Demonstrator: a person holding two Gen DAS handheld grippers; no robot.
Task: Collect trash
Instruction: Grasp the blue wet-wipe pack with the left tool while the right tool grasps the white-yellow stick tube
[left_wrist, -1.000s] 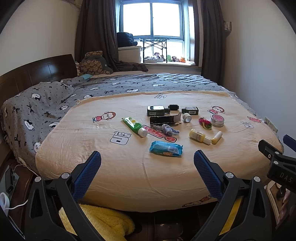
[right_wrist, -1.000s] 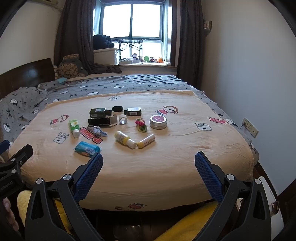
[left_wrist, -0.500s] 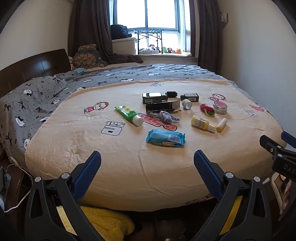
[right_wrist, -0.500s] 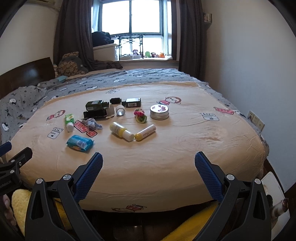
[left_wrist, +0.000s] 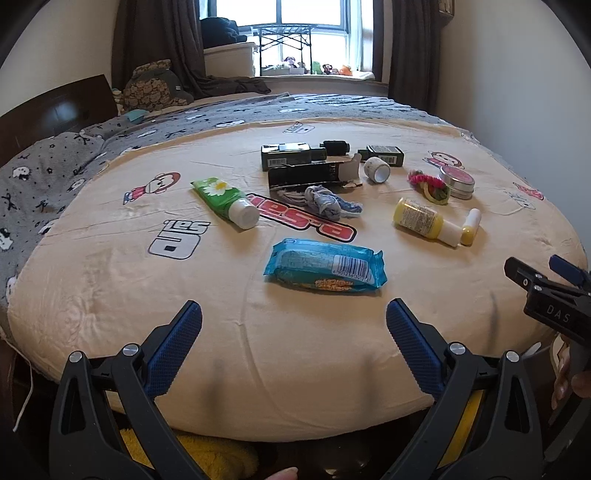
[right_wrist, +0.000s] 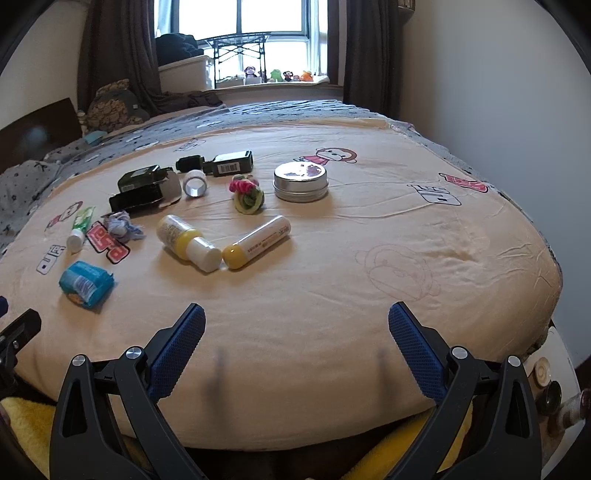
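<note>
Several items lie on the cream bedspread. A blue snack wrapper lies nearest my left gripper, which is open and empty just short of it. Behind it are a green tube, a crumpled grey cloth scrap, an open black carton, a yellow bottle and a yellow-capped stick. My right gripper is open and empty over the bed's front edge, short of the yellow bottle and stick. The wrapper shows at its left.
A round tin, a pink-green hair tie, a roll of tape and black boxes lie farther back. A wall runs along the right. Yellow fabric lies below the bed edge. A grey quilt covers the left.
Both grippers have moved forward and closer to the bed, so the items look larger and nearer. Both stay open and empty.
</note>
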